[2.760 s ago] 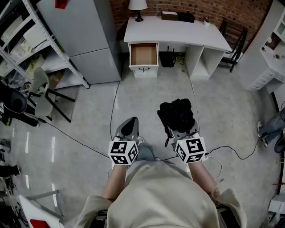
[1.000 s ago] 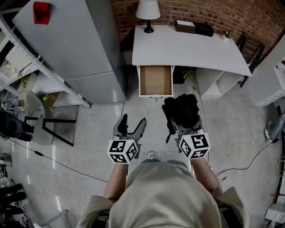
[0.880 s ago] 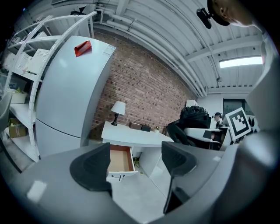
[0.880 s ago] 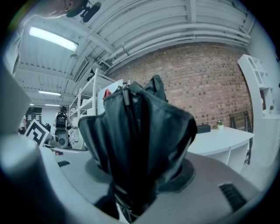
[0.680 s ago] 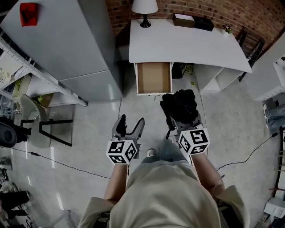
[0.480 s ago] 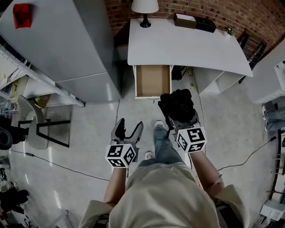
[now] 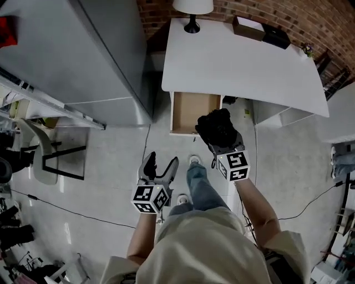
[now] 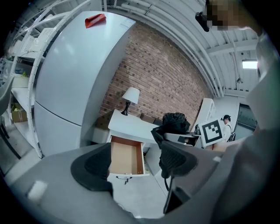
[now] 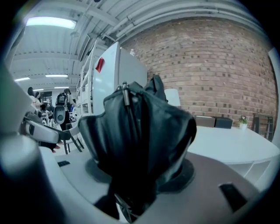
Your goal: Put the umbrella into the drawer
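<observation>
From the head view, the left gripper (image 7: 160,167) is held over the floor (image 7: 105,183). Its jaws are apart with nothing in them. The right gripper (image 7: 223,145) is clamped on the black umbrella (image 7: 217,126). The umbrella is folded up in a bunch. It shows at the front right corner of the open drawer (image 7: 191,111), not inside it. The drawer sticks out from a white desk (image 7: 244,61) with a lamp (image 7: 192,8) on it. A big grey cabinet (image 7: 83,50) stands left of the desk.

In the left gripper view, the two dark pads (image 8: 92,166) stand wide apart. The open drawer (image 8: 125,155) shows between them, far off, and it has nothing in it. The umbrella (image 8: 175,122) is up to the right of the drawer, in the other gripper.

In the right gripper view, the umbrella (image 9: 140,131) fills the middle. Both jaws press on its sides. The desk (image 9: 227,140) is behind it on the right, in front of a brick wall (image 9: 205,65).
</observation>
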